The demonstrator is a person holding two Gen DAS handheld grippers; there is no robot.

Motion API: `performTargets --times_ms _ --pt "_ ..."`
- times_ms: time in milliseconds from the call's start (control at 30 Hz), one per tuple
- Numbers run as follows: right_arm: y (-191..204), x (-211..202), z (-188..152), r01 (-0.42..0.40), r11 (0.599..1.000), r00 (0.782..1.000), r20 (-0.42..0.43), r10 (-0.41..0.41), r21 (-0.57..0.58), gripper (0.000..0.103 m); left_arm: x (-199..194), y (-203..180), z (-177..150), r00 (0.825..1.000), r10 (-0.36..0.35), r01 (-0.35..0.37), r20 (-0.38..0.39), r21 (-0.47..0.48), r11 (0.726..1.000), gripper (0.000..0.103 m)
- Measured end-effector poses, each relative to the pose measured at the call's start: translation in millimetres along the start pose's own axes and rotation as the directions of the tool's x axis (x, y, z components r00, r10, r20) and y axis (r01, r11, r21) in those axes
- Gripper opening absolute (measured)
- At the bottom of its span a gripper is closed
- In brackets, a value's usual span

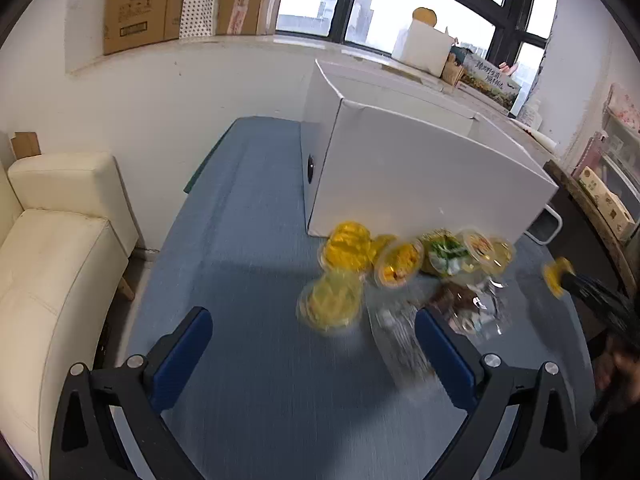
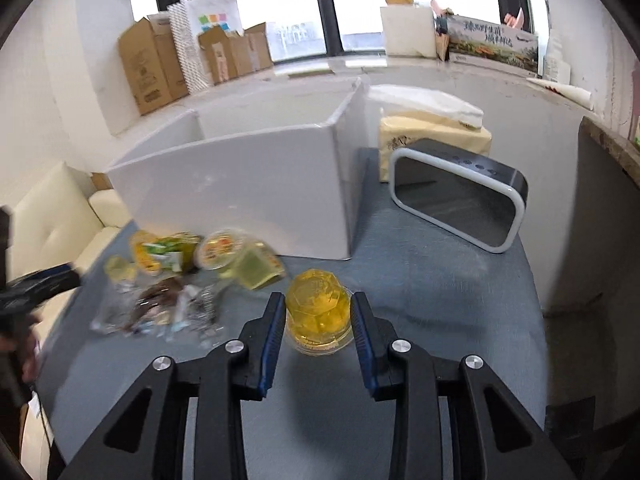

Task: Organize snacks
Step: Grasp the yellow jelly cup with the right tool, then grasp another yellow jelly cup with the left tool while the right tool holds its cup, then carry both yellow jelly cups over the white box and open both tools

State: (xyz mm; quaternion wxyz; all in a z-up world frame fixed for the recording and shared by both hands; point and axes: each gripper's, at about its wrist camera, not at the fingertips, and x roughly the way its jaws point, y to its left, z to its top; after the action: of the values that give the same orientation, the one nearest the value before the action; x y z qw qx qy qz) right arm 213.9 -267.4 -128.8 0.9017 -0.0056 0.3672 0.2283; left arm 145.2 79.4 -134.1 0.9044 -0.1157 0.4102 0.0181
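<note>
Where the blue cloth covers the bench (image 1: 256,264), lies smooth and bare on the near left, crowded on the right. Stands at the far side: a white box (image 1: 420,184), open-topped and split by an inner wall, backed against the windowsill. Just in front of its near wall, a blurred heap of snacks (image 1: 404,280): yellow jelly cups, a green-and-yellow packet, clear crinkled wrappers with something brown inside. To the right of the box, from the right wrist view, leans a dark-faced clock (image 2: 460,200) with a white rim, and behind it a pale yellow tissue pack (image 2: 432,132).

Beyond the bench: a cream sofa (image 1: 60,240) on the left, white walls, dark-framed windows looking onto a pale skyline. Along the sill, brown cartons (image 1: 140,4), a dotted paper bag, a white box, and a long printed carton with large Chinese lettering, too small and warped to read. No label on the snacks legible through the blur.

Left gripper (image 1: 312,344): blue pads spread wide, nothing between them, hanging over the cloth just near of the heap. Right gripper (image 2: 318,320): clamped on a yellow jelly cup (image 2: 318,308), pads pressing both sides, the cup upside down, close above the cloth, apart from the heap on its left.
</note>
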Motion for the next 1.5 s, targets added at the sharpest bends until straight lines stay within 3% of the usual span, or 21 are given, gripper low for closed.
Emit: performTargets --times_ms 167,233,300,367,433,700,900,1233,1367,1500 --pt "22.0 -19.1 -5.4 -0.029 1.0 0.999 0.026 0.03 -0.011 0.036 27.2 -5.4 10.4 1.0 0.015 -0.015 -0.028 0.023 1.0 0.098" --pt "28.5 -23.5 -7.7 -0.034 0.999 0.999 0.03 0.035 -0.024 0.036 40.0 -0.3 12.1 0.997 0.03 -0.03 -0.066 -0.007 1.0 0.075" --pt "34.0 -26.5 -9.9 -0.044 0.999 0.999 0.03 0.045 -0.029 0.036 46.5 0.0 13.0 0.996 0.027 -0.028 -0.081 -0.008 1.0 0.068" --pt "37.9 -28.2 -12.6 -0.04 0.998 0.999 0.03 0.041 -0.039 0.036 49.4 -6.9 12.4 0.995 0.037 -0.034 -0.089 0.036 0.999 0.048" --pt "40.8 -27.7 -14.8 -0.052 0.998 0.998 0.028 0.053 -0.038 0.036 46.7 -10.7 10.7 0.996 0.038 -0.034 -0.077 0.05 0.998 0.039" --pt "53.9 -32.9 -19.8 -0.089 0.995 0.995 0.034 0.09 -0.043 0.036 2.2 -18.0 2.6 1.0 -0.001 -0.002 0.028 0.094 0.996 0.037" --pt "67.9 -42.9 -11.8 -0.121 0.991 0.99 0.067 0.125 -0.055 0.036 -49.0 -39.3 12.4 0.99 -0.054 0.034 0.129 0.149 0.988 0.037" --pt "76.2 -55.3 54.9 -0.094 0.99 0.976 0.189 0.112 -0.102 0.036 -81.5 -80.3 81.4 0.957 -0.168 0.114 0.238 0.226 0.968 0.037" --pt "66.3 -42.0 91.4 -0.081 0.996 0.974 0.209 0.089 -0.046 0.036 -65.9 -94.2 121.9 0.952 -0.189 0.127 0.24 0.252 0.959 0.037" --pt "62.4 -14.0 121.0 -0.058 0.998 0.978 0.198 0.063 -0.034 0.036 -33.3 -98.0 155.4 0.96 -0.163 0.105 0.226 0.25 0.963 0.037"
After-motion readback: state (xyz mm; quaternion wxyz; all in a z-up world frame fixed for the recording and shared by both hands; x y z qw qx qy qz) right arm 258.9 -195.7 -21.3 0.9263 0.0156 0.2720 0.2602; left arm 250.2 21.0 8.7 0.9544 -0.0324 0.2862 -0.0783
